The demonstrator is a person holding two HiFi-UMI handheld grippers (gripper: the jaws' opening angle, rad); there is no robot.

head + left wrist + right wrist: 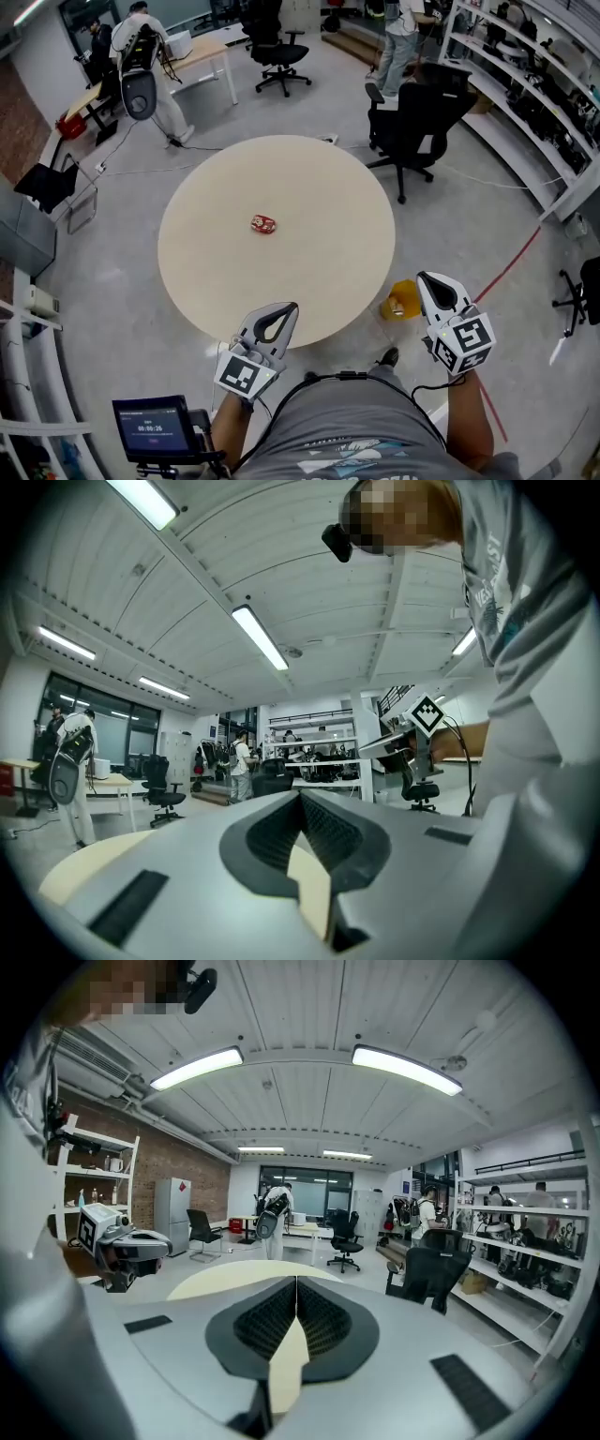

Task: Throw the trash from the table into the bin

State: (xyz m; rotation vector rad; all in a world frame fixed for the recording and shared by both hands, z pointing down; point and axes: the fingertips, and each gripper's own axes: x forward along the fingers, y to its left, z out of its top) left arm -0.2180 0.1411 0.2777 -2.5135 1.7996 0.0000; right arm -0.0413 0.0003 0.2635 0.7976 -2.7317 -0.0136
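A small red crumpled piece of trash (pixel 263 224) lies near the middle of the round beige table (pixel 216 272). A yellow bin (pixel 404 300) stands on the floor by the table's near right edge, partly hidden by the tabletop. My left gripper (pixel 292 307) is over the near edge of the table, well short of the trash, its jaws (pixel 300 794) closed together on nothing. My right gripper (pixel 422 277) hovers beside the table just above the bin, shut and empty (pixel 296 1281). Each gripper view shows only the table edge (pixel 234 1274) and the room; the trash is not in them.
A black office chair (pixel 412 117) stands at the table's far right, a second one (pixel 278 52) further back. A person with a backpack (pixel 150 75) stands near a desk at the far left. Shelving (pixel 534 103) lines the right wall. A small screen (pixel 150 427) sits by my left side.
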